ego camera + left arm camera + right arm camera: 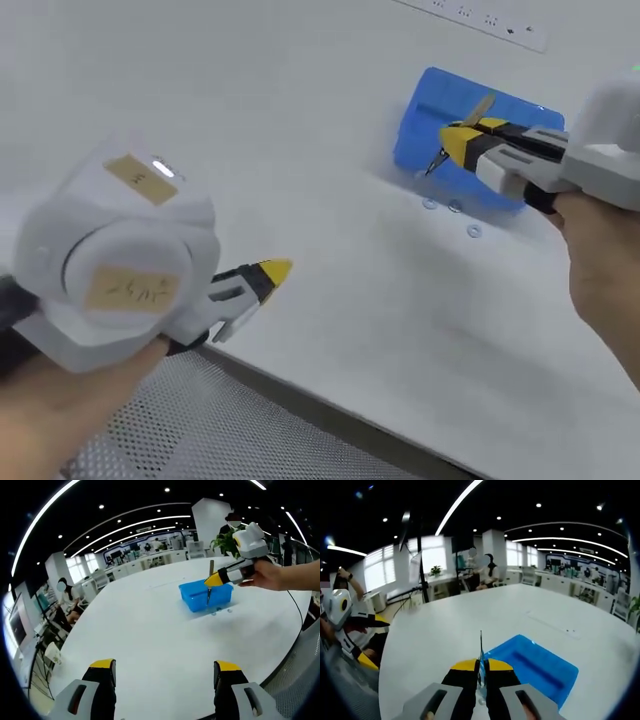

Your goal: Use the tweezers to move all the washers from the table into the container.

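Where three washers (455, 207) lie on the white table (300, 130), they sit just beside the near wall of the blue container (430, 110), a little apart from one another. Over them the right gripper (462, 140) has its jaws pressed together on the tweezers (438, 160), tips pointing down. The left gripper (268, 270) hangs well apart by the table's front edge, jaws spread and holding nothing. Bare tabletop lies between them, and grey perforated mesh (200, 420) runs below the edge. Beyond is an open-plan office with strip lights, desks and seated people.
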Motion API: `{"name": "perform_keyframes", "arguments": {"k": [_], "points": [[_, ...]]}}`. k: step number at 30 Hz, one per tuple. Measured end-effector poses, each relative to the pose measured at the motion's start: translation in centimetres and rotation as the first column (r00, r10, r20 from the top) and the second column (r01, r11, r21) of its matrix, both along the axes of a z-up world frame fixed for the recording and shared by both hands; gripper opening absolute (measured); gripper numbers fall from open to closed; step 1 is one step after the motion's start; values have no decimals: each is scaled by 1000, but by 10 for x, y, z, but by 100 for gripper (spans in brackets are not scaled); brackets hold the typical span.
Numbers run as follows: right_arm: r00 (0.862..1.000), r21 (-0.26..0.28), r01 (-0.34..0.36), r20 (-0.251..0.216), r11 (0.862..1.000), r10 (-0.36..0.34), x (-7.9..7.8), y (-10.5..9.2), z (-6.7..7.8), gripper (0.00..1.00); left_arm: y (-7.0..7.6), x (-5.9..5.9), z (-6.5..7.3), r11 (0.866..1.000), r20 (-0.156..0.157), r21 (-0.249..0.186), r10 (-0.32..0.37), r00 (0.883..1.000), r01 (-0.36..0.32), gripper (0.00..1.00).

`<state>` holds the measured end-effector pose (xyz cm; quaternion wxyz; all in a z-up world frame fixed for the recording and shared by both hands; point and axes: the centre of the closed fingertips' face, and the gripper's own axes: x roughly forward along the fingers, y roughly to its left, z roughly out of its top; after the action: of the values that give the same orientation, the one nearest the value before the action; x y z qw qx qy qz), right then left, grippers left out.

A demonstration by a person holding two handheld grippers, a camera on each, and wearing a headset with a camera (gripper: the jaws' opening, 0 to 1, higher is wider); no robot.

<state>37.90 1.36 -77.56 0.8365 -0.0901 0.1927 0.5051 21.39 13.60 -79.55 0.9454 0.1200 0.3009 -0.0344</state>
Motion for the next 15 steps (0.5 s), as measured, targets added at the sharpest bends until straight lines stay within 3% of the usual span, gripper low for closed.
{"name": "perform_keyframes", "arguments": {"k": [9, 15], "points": [[999, 51, 27, 24, 998, -28, 22, 3, 19, 2, 0, 0, -1, 1000, -3, -2, 1, 1000, -1, 82], [998, 55, 34, 54, 998, -37, 32, 7, 27, 1, 0, 0, -2, 1000, -9, 2, -4, 1000, 4, 82]]}}
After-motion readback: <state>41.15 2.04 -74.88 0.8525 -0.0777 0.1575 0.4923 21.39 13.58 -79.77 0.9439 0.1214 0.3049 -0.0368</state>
